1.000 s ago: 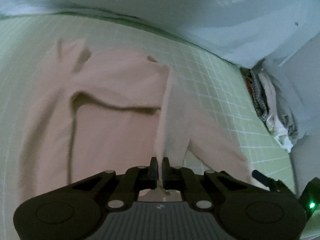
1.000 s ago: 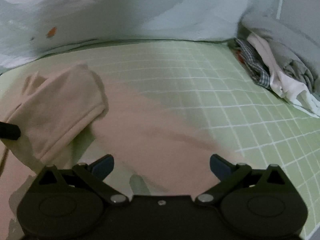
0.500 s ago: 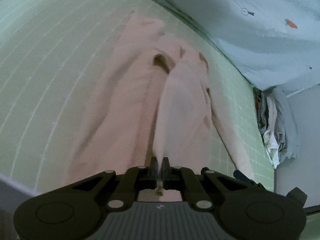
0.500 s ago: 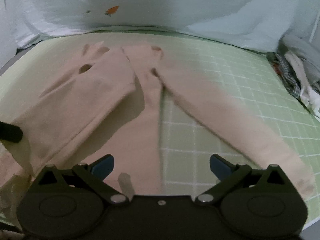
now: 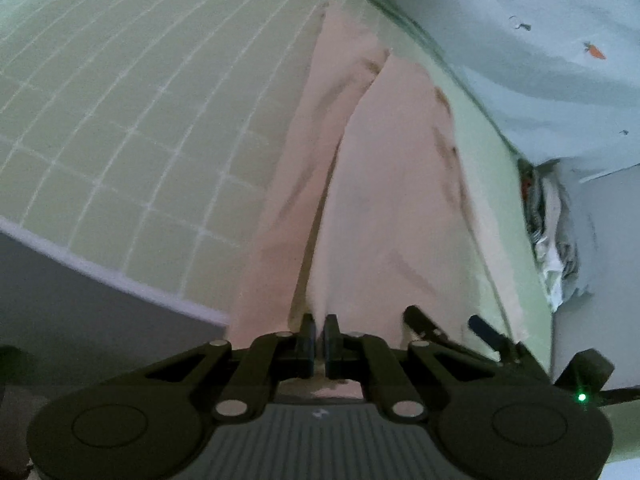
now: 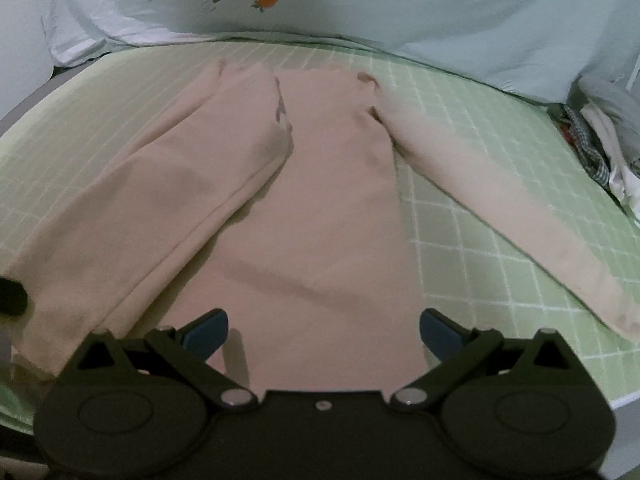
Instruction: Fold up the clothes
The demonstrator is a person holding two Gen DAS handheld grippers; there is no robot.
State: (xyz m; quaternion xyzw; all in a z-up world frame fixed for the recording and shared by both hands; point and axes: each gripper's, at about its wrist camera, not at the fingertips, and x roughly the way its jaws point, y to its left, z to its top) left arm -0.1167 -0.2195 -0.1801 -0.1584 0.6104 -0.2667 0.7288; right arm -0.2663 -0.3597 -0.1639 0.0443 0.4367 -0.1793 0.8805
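Note:
A pale pink long-sleeved garment [image 6: 320, 208] lies on a green checked bed [image 6: 480, 240], neck end far, hem near. Its left part [image 6: 168, 200] is folded over the body; its right sleeve [image 6: 500, 200] stretches out to the right. My left gripper [image 5: 319, 326] is shut on the garment's near edge [image 5: 380, 220] and holds it stretched toward me, near the bed's front edge. My right gripper [image 6: 324, 330] is open and empty, low over the hem in the middle. It also shows in the left wrist view [image 5: 448, 328], just right of the left one.
A pale blue quilt with carrot prints [image 6: 360, 4] lies along the far side. A pile of other clothes [image 6: 604, 140] sits at the right end, also in the left wrist view [image 5: 552, 240]. The bed's front edge [image 5: 100, 268] is close at left.
My left gripper has pulled the held edge back toward the bed's front edge, and the garment is stretched out long. My right gripper has drawn back toward the hem, staying open.

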